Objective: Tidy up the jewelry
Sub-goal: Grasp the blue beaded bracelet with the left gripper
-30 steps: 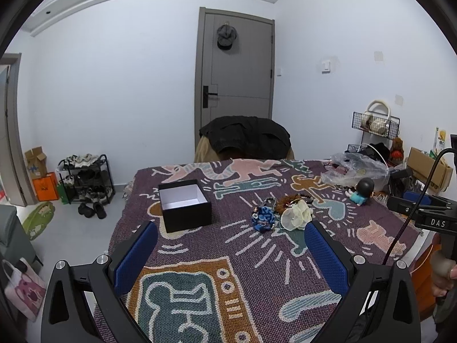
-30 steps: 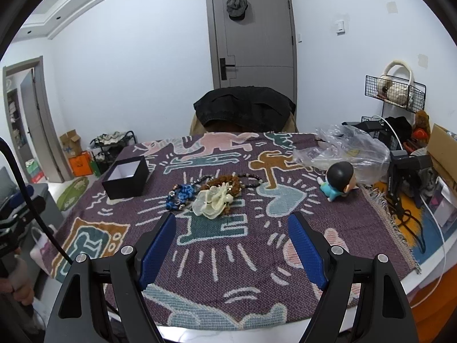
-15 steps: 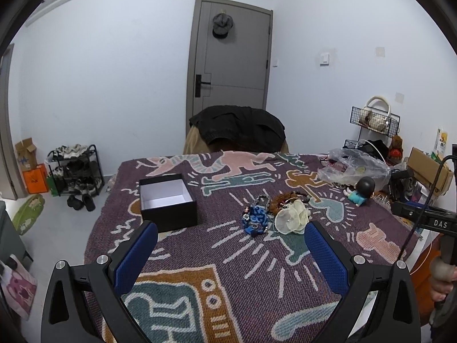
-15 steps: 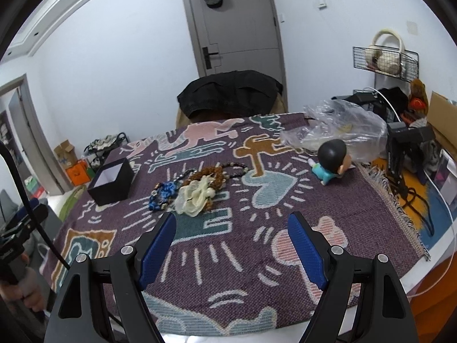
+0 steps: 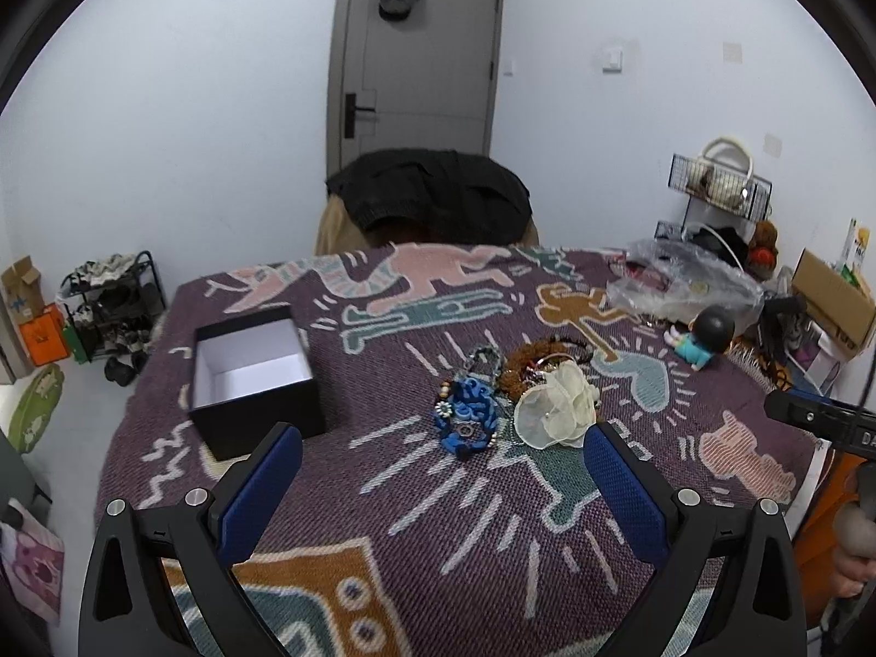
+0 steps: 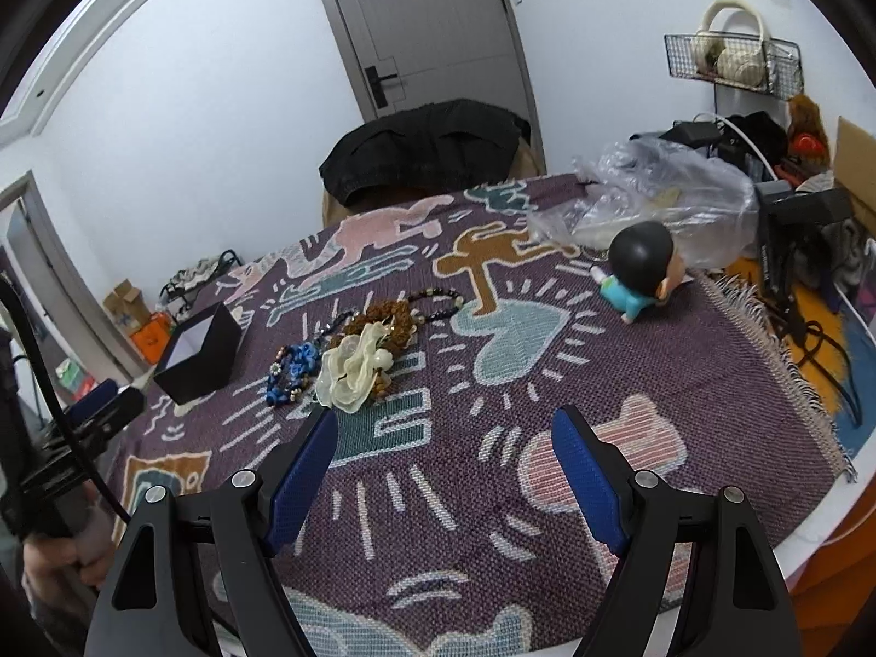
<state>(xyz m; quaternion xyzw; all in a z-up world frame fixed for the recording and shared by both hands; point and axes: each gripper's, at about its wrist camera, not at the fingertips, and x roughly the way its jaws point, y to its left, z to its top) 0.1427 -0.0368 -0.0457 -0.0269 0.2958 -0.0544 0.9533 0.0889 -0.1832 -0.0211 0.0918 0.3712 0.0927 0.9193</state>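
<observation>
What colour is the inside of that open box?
White inside the black box, clearest in the left wrist view.

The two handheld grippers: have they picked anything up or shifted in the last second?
Nothing was picked up. Both the left gripper and right gripper came in closer over the table and tipped downward, jaws open and empty throughout. The jewelry pile, cream flower, black box and doll lie on the blanket where they were.
</observation>
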